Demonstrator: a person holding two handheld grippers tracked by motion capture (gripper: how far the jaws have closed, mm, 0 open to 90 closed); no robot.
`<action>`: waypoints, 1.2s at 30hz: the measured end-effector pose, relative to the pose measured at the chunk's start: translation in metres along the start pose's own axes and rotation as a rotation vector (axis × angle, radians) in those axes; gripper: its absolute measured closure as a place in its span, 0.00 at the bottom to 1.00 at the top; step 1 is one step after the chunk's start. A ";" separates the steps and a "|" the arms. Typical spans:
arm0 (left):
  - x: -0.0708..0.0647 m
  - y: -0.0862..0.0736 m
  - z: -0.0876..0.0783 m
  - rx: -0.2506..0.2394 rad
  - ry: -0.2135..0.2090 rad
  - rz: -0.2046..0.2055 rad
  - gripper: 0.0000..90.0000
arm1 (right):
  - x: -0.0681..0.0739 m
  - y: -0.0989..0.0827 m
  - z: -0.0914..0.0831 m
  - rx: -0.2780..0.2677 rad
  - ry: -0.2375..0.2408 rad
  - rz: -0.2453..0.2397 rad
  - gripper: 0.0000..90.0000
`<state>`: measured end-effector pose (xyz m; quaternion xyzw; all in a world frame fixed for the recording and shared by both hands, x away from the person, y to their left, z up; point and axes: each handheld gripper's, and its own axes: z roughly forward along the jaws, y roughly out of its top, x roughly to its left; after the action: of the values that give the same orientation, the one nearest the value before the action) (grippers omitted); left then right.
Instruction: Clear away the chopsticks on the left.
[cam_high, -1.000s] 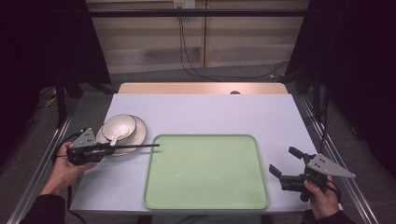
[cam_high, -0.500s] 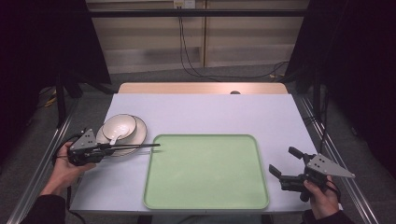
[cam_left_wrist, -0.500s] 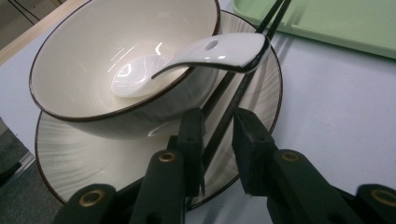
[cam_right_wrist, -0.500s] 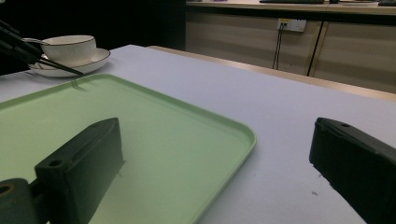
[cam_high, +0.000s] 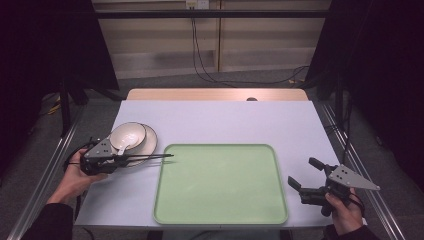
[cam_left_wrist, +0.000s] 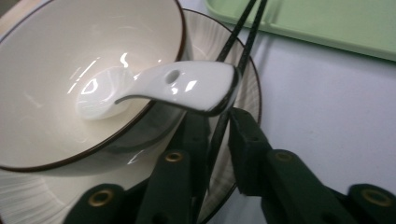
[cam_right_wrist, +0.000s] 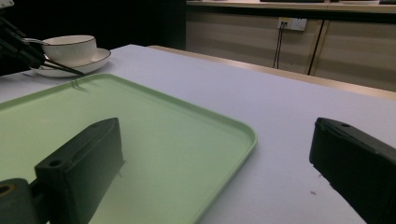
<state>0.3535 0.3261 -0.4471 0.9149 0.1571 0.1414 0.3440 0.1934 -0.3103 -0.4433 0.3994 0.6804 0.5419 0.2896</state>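
My left gripper (cam_high: 120, 159) is shut on a pair of black chopsticks (cam_high: 150, 157) at the table's left. Their tips reach over the left rim of the green tray (cam_high: 220, 182). In the left gripper view the chopsticks (cam_left_wrist: 243, 32) run between the jaws (cam_left_wrist: 218, 126), just under the handle of a white spoon (cam_left_wrist: 187, 84). The spoon rests in a white bowl (cam_left_wrist: 56, 70) that stands on a plate (cam_left_wrist: 243, 93). The bowl (cam_high: 128, 135) and plate (cam_high: 150, 140) sit just behind the left gripper. My right gripper (cam_high: 303, 172) stands open and holds nothing beside the tray's right edge (cam_right_wrist: 243, 135).
The right gripper view shows the bowl (cam_right_wrist: 70, 46), the plate (cam_right_wrist: 95, 58) and the chopsticks (cam_right_wrist: 65, 68) far off at the upper left. A metal rail (cam_high: 55, 165) runs along each side of the table. Cables (cam_high: 200, 55) hang behind the table's far edge.
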 end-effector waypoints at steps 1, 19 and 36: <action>0.000 0.001 0.000 0.001 -0.009 -0.001 0.90 | 0.000 0.000 0.000 -0.003 -0.001 -0.003 0.03; -0.006 0.007 -0.011 -0.019 -0.059 -0.107 0.96 | 0.000 0.000 0.000 -0.002 0.001 -0.001 0.03; -0.040 0.010 -0.044 -0.063 0.024 -0.345 0.96 | 0.000 0.000 0.000 -0.005 0.010 -0.010 0.03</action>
<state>0.3029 0.3293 -0.4144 0.8613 0.3112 0.0959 0.3900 0.1938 -0.3103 -0.4429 0.3927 0.6824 0.5441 0.2898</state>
